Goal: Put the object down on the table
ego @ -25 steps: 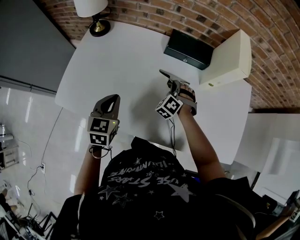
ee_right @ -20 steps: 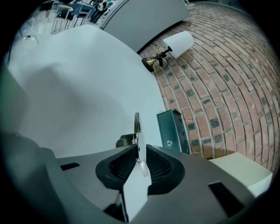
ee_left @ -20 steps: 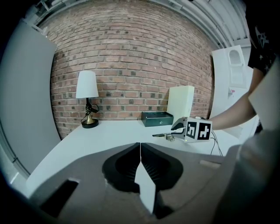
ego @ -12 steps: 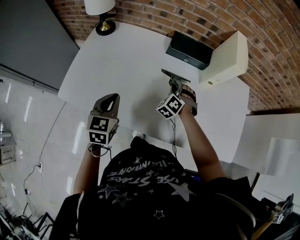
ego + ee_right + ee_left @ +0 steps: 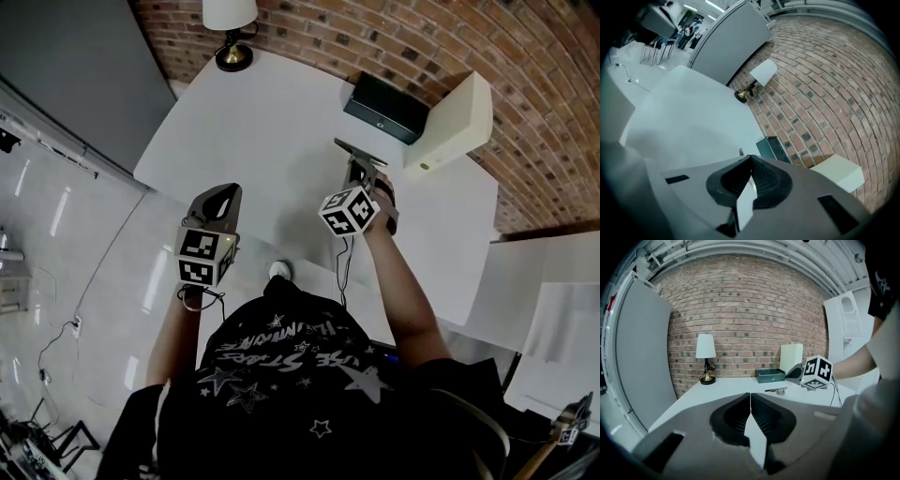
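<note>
A thin dark bar-shaped object with a silver part (image 5: 357,153) sits crosswise at the tips of my right gripper (image 5: 362,172), over the white table (image 5: 253,131). That gripper's jaws are shut, with a pale sliver between the pads (image 5: 751,161); one end of the object (image 5: 740,152) peeks out left of the tips. From the left gripper view the object (image 5: 776,390) is level with the tabletop, below the right gripper (image 5: 791,377); I cannot tell if it touches. My left gripper (image 5: 222,197) hangs shut and empty off the table's near edge (image 5: 750,401).
A dark green box (image 5: 392,106) and a cream box (image 5: 450,122) stand just beyond the object, against the brick wall. A table lamp (image 5: 231,23) stands at the far left corner. A cable (image 5: 341,267) trails from the right gripper over the near edge.
The head view has swung left and down across the scene. Both grippers and the object keep almost the same places relative to the table.
</note>
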